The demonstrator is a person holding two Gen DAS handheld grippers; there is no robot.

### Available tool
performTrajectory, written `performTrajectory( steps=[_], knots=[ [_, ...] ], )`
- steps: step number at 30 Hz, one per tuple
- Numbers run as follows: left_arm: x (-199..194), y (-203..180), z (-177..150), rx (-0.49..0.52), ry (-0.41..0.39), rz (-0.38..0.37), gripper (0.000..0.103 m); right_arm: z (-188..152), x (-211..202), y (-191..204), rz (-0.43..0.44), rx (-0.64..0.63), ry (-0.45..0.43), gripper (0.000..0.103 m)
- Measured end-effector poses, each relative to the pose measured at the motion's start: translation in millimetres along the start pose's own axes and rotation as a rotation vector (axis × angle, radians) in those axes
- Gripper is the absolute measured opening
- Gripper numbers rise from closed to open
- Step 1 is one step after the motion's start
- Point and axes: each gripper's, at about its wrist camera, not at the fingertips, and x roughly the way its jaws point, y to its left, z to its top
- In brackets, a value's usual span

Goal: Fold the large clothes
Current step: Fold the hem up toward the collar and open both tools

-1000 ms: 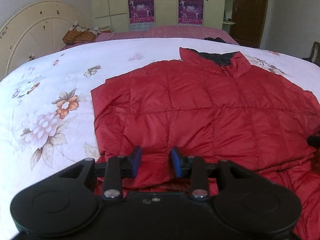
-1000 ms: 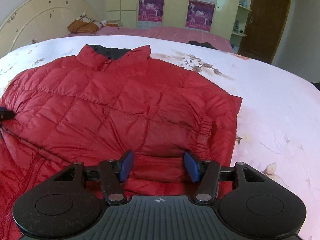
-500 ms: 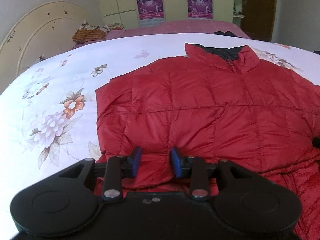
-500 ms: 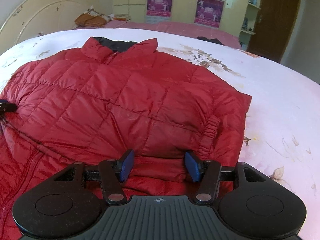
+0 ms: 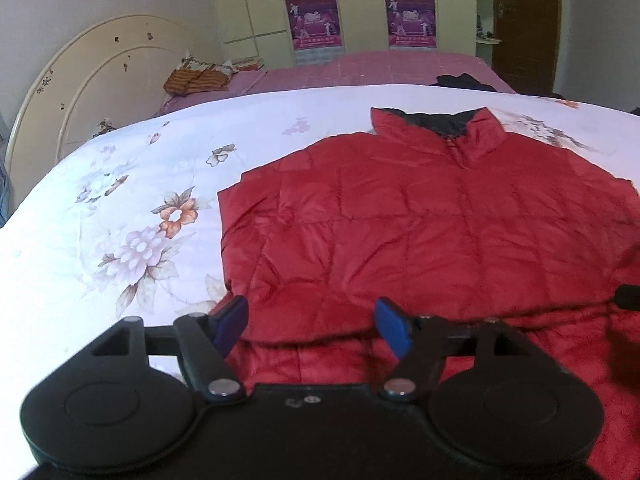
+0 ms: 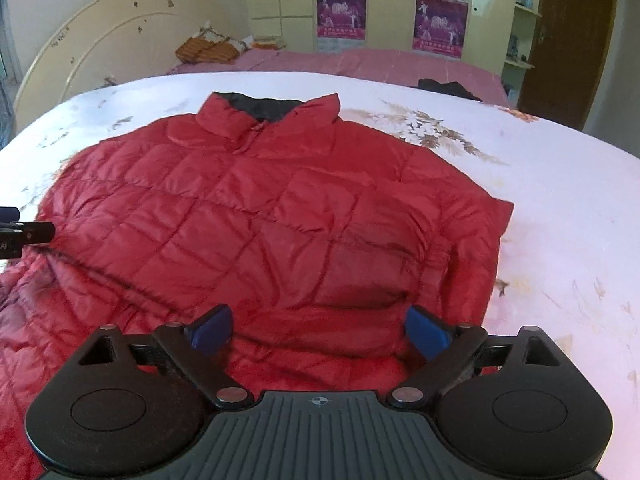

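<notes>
home bedroom: bed with floral sheet (image 5: 120, 200) fills frame, arched headboard (image 5: 100, 92) upper left, wardrobe (image 5: 360, 4) with posters top centre, wooden door (image 5: 524, 24) upper right

- Soft daylight; the white bedspread (image 5: 120, 184) glares, nearly washed out.
- Both views slightly blurred, fisheye-bent, corners dark.
- Faint shadows under jacket (image 6: 280, 208) folds.
</notes>
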Motion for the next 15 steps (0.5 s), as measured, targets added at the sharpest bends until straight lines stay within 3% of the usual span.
performTrajectory(
  steps=[7,15],
  knots=[
    [-35.1,1.8,-18.6,0.035,-0.028,-0.06,0.077,-27.4,-41.2,6.9,0.002,0.042,-0.033,0.093],
    [-67.3,6.8,-50.8,0.091,-0.046,-0.138,0.077,-69.9,-88.6,29.2,-0.069,0.086,-0.056,0.093]
  ],
)
